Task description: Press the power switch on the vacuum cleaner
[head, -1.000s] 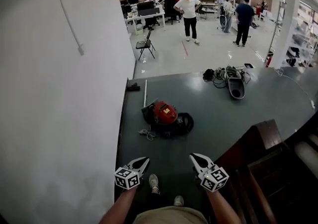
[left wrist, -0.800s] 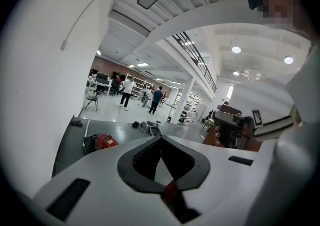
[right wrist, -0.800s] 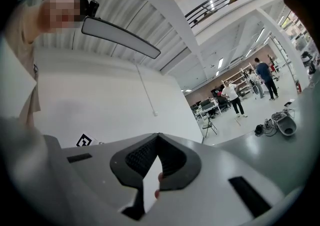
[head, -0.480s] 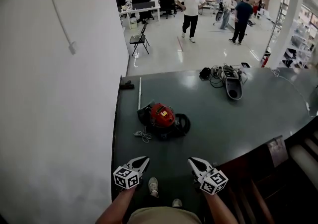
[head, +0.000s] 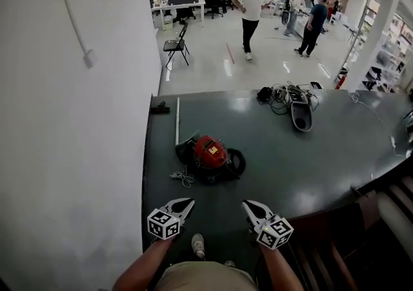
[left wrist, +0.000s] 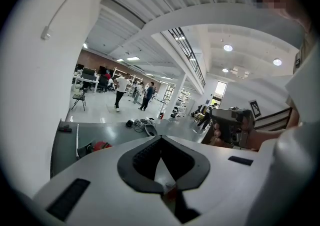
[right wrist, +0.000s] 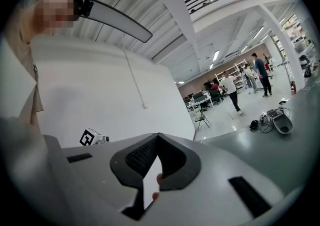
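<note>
A red and black vacuum cleaner [head: 211, 152] lies on the dark green floor mat [head: 284, 154], with its black hose curled at its right side. In the left gripper view the vacuum cleaner [left wrist: 99, 146] shows small, far beyond the jaws. My left gripper [head: 186, 202] and right gripper [head: 246, 205] hang side by side well short of it, near my feet. The left gripper [left wrist: 160, 138] has its jaws closed tip to tip and holds nothing. The right gripper [right wrist: 158, 135] is shut and empty too. The power switch is too small to make out.
A white wall [head: 71, 154] runs along the left. A loose white cord [head: 182, 177], a white rod [head: 177, 120] and a small black object [head: 159, 109] lie left of the vacuum. A grey floor head with cables [head: 298, 112] lies farther back. Stairs [head: 381, 231] drop at right. People stand far behind.
Both grippers stay shut in the same pose. The head view has shifted a little, so more of the mat's right side and the stairs shows. The people at the back have moved.
</note>
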Demonstrator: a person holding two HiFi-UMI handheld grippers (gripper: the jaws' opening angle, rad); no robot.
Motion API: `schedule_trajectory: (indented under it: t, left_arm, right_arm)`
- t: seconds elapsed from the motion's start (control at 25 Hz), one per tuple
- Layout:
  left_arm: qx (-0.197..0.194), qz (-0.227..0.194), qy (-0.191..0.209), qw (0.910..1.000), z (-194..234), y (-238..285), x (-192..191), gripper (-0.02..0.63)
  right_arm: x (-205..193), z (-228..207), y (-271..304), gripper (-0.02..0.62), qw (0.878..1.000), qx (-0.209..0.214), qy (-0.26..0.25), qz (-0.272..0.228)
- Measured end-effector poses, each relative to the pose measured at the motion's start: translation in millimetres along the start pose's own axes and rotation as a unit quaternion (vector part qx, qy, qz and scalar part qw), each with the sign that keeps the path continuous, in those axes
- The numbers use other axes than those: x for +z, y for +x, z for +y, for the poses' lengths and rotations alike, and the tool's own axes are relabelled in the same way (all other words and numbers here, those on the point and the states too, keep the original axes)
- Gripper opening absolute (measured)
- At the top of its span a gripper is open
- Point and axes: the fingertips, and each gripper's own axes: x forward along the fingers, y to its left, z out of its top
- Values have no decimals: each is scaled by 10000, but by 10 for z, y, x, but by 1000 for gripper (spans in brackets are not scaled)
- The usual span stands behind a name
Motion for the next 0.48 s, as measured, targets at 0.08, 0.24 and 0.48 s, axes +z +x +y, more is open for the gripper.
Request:
schedule_trajectory:
  t: [0.08,0.24,0.48]
  left_arm:
    - [-36,4,-7,10000,178,-5,47,8]
    - [-75,-49,-63,9999,520,13,150,8]
    - [-269,-19,84,9996,868,162,312,8]
  right_arm:
    - [4,-13,177,9,10000,-51,-3,44]
    - [34,-75,483,9,9999,-161,-10,25]
    - [81,-211,866,9,9991,-389,-139,-78]
